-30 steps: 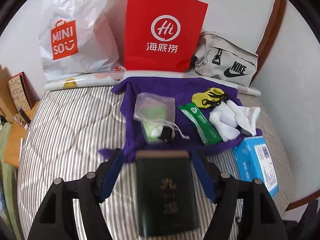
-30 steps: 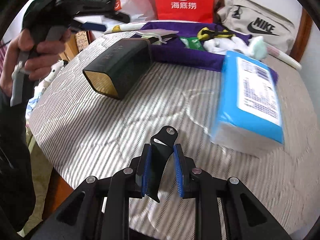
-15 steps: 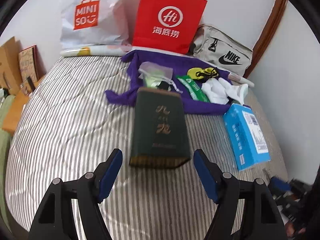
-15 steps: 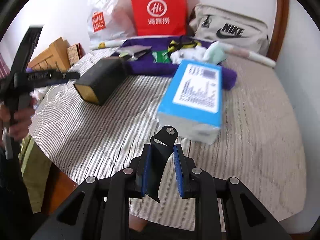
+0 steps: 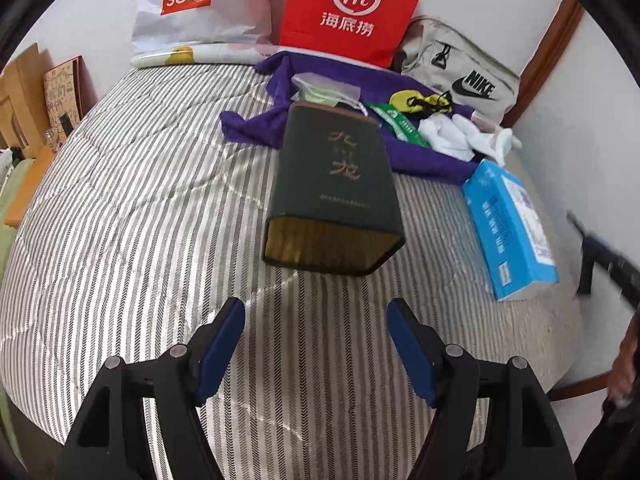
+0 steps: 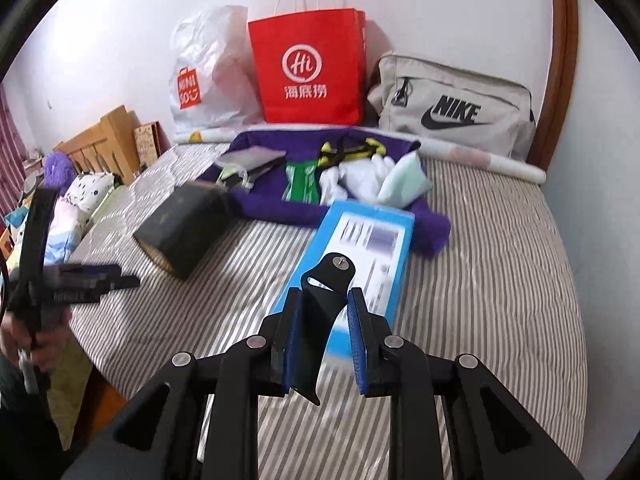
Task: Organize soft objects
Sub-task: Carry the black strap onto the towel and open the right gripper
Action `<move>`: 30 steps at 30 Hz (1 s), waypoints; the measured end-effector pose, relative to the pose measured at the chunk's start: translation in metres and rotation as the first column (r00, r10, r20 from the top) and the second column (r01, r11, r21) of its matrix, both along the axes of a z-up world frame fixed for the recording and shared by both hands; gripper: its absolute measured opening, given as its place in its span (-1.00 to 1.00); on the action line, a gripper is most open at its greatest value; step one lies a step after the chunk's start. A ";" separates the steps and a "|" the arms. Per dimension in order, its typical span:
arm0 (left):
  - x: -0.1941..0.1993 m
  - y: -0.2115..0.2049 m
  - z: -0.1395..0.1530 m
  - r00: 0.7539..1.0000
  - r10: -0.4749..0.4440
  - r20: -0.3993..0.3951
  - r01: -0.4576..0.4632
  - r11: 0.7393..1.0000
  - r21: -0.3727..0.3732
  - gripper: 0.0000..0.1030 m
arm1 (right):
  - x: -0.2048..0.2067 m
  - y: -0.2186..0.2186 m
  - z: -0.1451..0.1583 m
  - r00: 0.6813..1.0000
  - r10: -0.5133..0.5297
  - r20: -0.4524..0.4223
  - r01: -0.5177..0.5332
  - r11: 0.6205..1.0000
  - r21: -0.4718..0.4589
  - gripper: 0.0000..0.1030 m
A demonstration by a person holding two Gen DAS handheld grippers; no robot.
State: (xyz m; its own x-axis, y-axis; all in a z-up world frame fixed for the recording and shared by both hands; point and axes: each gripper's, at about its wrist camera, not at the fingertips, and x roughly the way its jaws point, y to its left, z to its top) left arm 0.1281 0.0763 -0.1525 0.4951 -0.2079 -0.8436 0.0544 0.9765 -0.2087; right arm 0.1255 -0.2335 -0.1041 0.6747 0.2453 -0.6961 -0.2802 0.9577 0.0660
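Left gripper: jaws wide apart, nothing between them, held above the striped bed cover. Just ahead of the blue pads, apart from them, a dark green box with gold characters, lying flat on the stripes, gold end toward the camera, far end touching the purple cloth.

Right gripper: jaws nearly together, clamped on a black plastic piece with a small screw at its top. Directly behind it, a blue packet with a white label, lying on the bed cover, far end on the edge of the purple cloth.

On the cloth, in the left view: a clear drawstring pouch behind the box, a green packet, a yellow and black item, white socks. In the right view, also a pale green soft piece beside the socks.

Behind the cloth, against the wall: a white Miniso bag, a red paper bag, a beige Nike bag.

At the left edge of the right view, blurred: the left gripper in a hand. At the right edge of the left view, blurred: part of the right gripper.
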 end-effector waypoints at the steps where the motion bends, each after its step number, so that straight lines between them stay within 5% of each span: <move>1: 0.000 0.000 -0.001 1.000 0.001 -0.001 -0.001 1.000 0.006 0.39 | 0.008 0.000 0.003 1.000 0.003 0.006 -0.003 1.000 0.006 -0.55; 7: -0.003 -0.001 -0.003 1.000 0.002 0.012 -0.003 0.997 0.078 0.39 | 0.048 0.007 0.020 0.999 0.029 0.040 -0.030 0.999 0.013 -0.55; 16: -0.005 -0.002 -0.003 1.000 -0.013 0.003 0.012 0.997 0.079 0.39 | 0.110 0.023 0.031 0.996 0.078 0.047 -0.078 0.997 0.007 -0.55; 30: 0.000 0.009 -0.001 0.999 0.013 0.030 -0.015 0.998 0.060 0.39 | 0.200 0.051 0.005 0.994 0.108 -0.018 -0.109 0.993 -0.055 -0.55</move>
